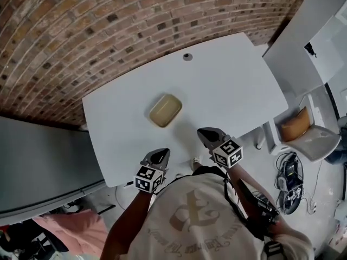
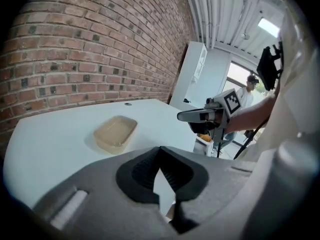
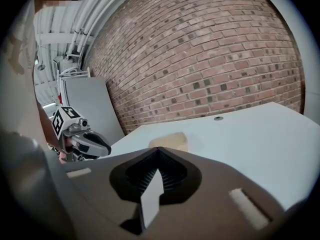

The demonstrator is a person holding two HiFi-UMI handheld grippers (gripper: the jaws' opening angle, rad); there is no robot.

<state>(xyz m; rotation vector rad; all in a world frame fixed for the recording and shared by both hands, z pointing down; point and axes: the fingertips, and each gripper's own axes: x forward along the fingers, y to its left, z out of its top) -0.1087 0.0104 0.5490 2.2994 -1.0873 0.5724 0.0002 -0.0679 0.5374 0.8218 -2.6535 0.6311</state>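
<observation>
The beige tub (image 1: 165, 110) sits flat on its base near the middle of the white table (image 1: 233, 85). It seems to lie open side up, with nothing touching it. It is turned a little askew to the table's edges. We judge that this spot keeps it within equal reach of both arms and well away from any edge it could slip off.

The left tongs (image 1: 162, 152) hang over the near edge of the table, well short of the tub. In the left gripper view the two dark pads meet at their tips, so these tongs are closed on nothing. The right tongs (image 1: 201, 132) are a little further in over the table, nearer the tub but apart from it. They too are closed at the tips, with only bare tabletop showing behind them.

Both point roughly toward the tub from either side of our body. That is likely why each gripper view has the tub ahead of its tips and the other tongs off to one side.

Beyond the tub, a small round grommet (image 1: 187, 57) marks the far edge of the table. Behind that stands the brick wall (image 1: 81, 31).
</observation>
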